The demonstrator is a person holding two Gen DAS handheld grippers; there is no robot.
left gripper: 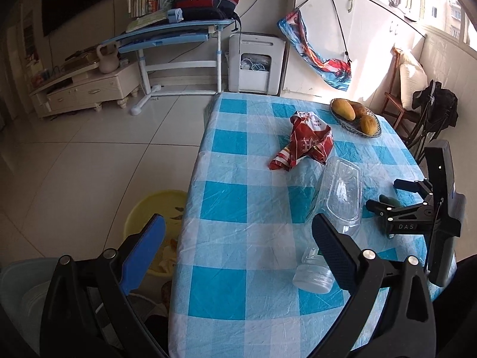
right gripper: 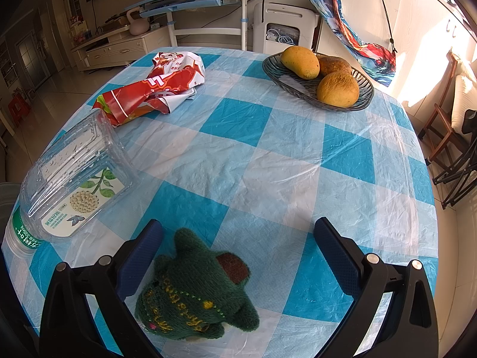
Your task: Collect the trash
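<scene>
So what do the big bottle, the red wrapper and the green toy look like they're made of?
Bottle: clear thin plastic, see-through with ribbed walls and a paper-like label. Wrapper: glossy printed film, probably plastic or foil, crumpled with sharp shiny creases. Toy: knitted yarn, matte and fuzzy, with visible stitches and embroidered yellow lettering; likely soft.

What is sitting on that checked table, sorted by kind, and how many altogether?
Yellow-orange mangoes: 3
Dark woven fruit basket: 1
Clear plastic water bottle: 1
Crumpled red-and-white snack wrapper: 1
Green knitted toy: 1
Total: 7
</scene>
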